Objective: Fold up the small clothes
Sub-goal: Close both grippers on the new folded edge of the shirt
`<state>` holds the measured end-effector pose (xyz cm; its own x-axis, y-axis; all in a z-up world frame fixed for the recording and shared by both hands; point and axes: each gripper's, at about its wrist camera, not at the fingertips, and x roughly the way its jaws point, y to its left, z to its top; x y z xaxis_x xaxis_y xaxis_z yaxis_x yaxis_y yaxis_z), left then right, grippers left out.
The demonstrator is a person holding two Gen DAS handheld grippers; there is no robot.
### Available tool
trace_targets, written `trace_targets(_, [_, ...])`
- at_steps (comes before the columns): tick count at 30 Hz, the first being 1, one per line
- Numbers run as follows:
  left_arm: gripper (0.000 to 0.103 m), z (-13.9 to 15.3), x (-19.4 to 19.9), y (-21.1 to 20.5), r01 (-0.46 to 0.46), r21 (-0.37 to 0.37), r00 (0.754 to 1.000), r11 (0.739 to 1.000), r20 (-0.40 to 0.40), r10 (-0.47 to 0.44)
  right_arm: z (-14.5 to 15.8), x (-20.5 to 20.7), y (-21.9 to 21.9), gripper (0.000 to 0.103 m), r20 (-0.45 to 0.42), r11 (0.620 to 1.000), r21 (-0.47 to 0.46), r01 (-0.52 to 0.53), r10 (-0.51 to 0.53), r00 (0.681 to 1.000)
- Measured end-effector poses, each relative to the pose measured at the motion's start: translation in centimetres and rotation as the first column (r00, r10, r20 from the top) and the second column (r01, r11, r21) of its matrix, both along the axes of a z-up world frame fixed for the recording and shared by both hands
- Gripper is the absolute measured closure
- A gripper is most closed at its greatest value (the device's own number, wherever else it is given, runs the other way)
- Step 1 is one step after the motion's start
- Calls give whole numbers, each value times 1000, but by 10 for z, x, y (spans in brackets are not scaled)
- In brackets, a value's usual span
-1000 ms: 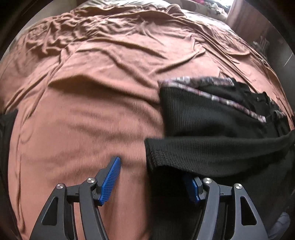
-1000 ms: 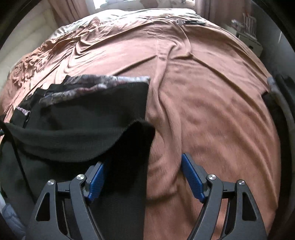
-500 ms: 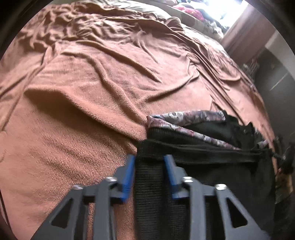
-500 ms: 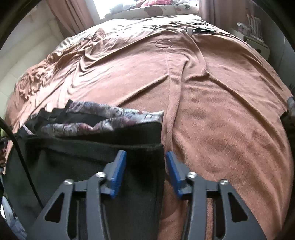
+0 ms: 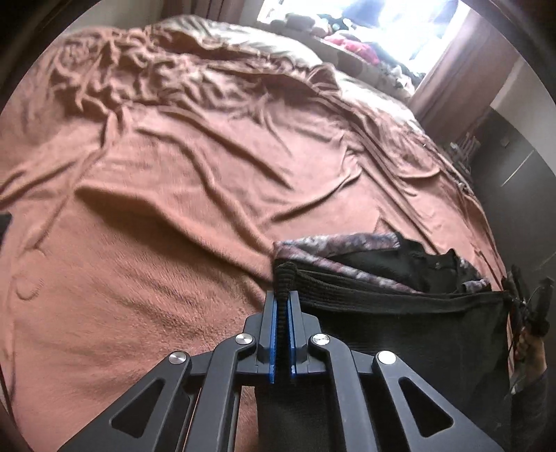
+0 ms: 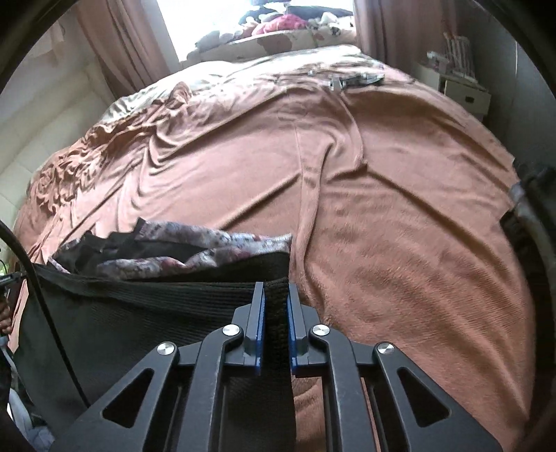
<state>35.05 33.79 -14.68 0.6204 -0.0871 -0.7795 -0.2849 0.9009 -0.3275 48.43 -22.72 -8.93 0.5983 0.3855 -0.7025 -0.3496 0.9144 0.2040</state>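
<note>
Above the brown blanket's (image 5: 173,215) near edge, left gripper (image 5: 284,306) clamped and right gripper (image 6: 276,299) closing on the black knit garment's (image 5: 399,323) two hem corners; hem spans taut between them, patterned-trim body beyond.

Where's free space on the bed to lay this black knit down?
Bare brown blanket left of the black knit, and blanket right of it in the right wrist view. Crowded: patterned garment pile directly behind the knit, small items near the far edge.

Home bedroom: big bed w/ rumpled rust-brown fleece blanket (image 6: 399,215) filling mid-frame, brownish-pink curtains (image 6: 114,59) beside bright window (image 6: 250,21) at top, white drawer unit (image 6: 462,94) upper right.
</note>
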Motion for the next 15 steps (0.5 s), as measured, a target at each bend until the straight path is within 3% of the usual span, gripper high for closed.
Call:
trace_targets(9, [98,58,-4,-6,-21,44,995,999,100,16,42,-15,-12,96,86,1000,23,14,-16,996])
trace_targets(15, [98,65,18,-1,-54,66,993,996,108,47,46,1,-7,96,91,999,26,31,-33,995])
